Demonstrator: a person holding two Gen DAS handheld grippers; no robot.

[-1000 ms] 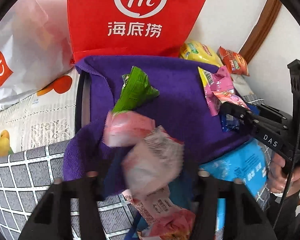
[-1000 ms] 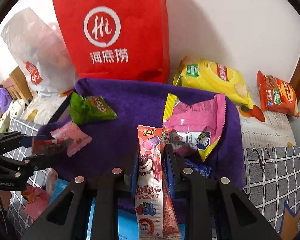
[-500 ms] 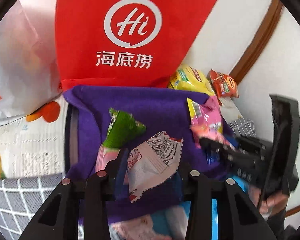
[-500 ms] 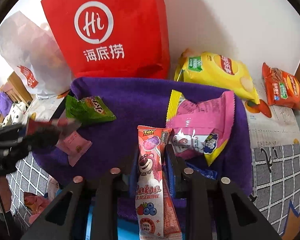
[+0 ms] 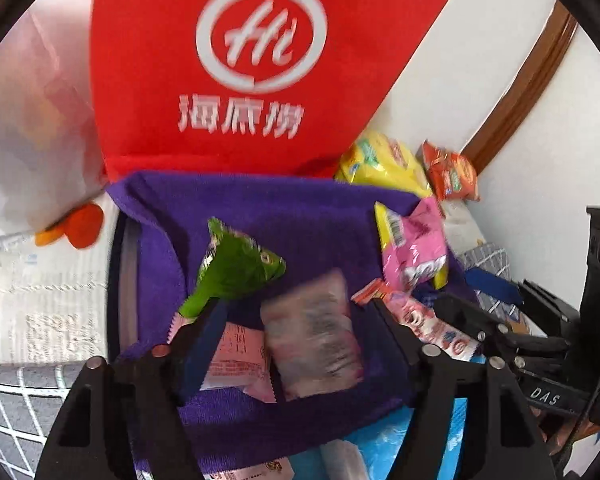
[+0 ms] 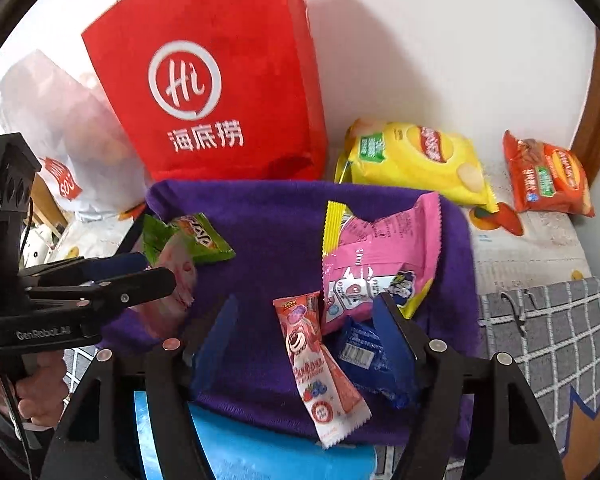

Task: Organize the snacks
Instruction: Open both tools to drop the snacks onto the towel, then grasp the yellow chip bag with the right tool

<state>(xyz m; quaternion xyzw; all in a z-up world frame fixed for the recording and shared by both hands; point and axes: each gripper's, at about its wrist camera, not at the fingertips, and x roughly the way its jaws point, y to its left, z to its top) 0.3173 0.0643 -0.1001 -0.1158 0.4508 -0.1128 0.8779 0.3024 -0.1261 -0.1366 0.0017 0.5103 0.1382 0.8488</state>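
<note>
A purple cloth [image 5: 279, 208] [image 6: 267, 220] holds the snacks. My left gripper [image 5: 295, 308] has its jaws opening, and a pale pink-and-white packet [image 5: 312, 336] lies loose on the cloth between them, touching neither pad. A small pink packet [image 5: 239, 360] and a green packet [image 5: 235, 268] lie beside it. My right gripper [image 6: 308, 300] is opening too. A red bear-print strip [image 6: 316, 364] lies free on the cloth between its fingers, next to a blue packet [image 6: 364, 356] and a large pink bag [image 6: 380, 264].
A red paper bag [image 6: 219, 80] stands against the wall behind the cloth, with a white plastic bag [image 6: 59, 132] to its left. A yellow chips bag [image 6: 416, 160] and an orange snack bag [image 6: 548, 176] lie at the back right. A blue pack [image 6: 259, 452] sits under the near edge.
Both grippers were shut on their packets and now stand apart. The pink-and-white packet has dropped onto the cloth, and the bear-print strip has tipped over and lies loose.
</note>
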